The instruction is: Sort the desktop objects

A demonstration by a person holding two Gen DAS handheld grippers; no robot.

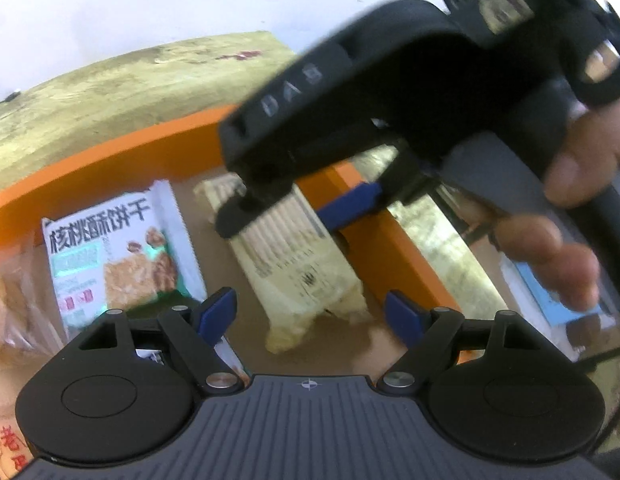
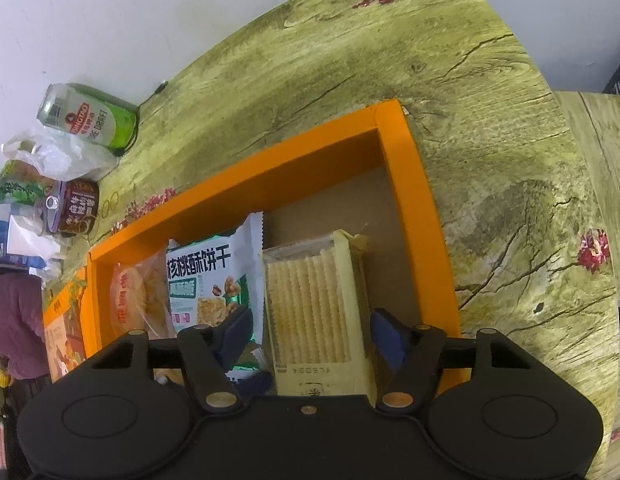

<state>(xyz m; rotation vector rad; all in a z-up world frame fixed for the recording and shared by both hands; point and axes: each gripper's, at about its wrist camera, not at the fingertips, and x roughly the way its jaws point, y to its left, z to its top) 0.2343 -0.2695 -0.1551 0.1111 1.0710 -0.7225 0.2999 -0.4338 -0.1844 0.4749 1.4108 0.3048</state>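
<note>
Two tools work over one orange tray [image 2: 410, 184] on a green wood-grain table [image 2: 490, 140]. Several items are only partly legible: a clear-wrapped pastry [image 2: 139, 300] at the tray's left end is cut off by the left tool's body in the left wrist view and blurred there; the near end of the cracker pack [image 2: 316, 308] disappears beneath the right tool's housing in the right wrist view; a light blue object [image 1: 558, 296] at the right edge of the left wrist view is screened by a hand [image 1: 582, 184] and cannot be identified.

Inside the tray lie, left to right, the pastry, a walnut biscuit packet [image 2: 207, 280] with white and green wrapper, and the cracker pack with its clear window upward. The right tool [image 2: 310, 334] straddles the cracker pack, one blue pad [image 2: 386, 336] just beside its right edge and the other at its left; whether the pads press the wrapper cannot be told. The left tool [image 1: 310, 316] hovers near the pack's near end with its fingers spread and nothing between them.

Outside the tray, at far left, stand a green beer can [image 2: 89, 118] lying tilted, a crumpled plastic bag [image 2: 57, 156] and a dark red tin [image 2: 73, 208].
</note>
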